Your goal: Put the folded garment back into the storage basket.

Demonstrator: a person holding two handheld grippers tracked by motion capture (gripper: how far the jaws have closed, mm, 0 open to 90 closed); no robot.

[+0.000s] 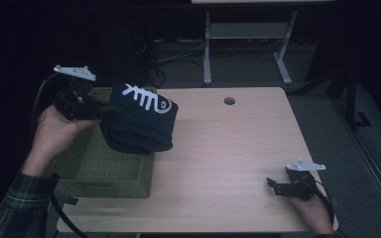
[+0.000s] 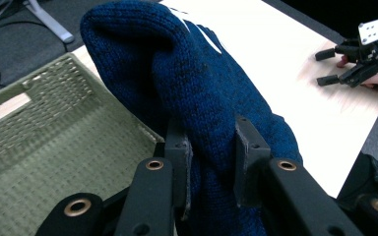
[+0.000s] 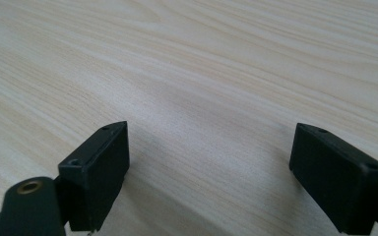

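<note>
Above the green woven basket, my left gripper pinches the dark-blue knitted garment; my right gripper rests spread on the light wooden table.

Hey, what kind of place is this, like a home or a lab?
Probably a lab or recording workspace rather than a home: a bare wooden desk with a cable hole, loose cables on the floor behind, dark surroundings, and a hand-held gripper in use.
</note>
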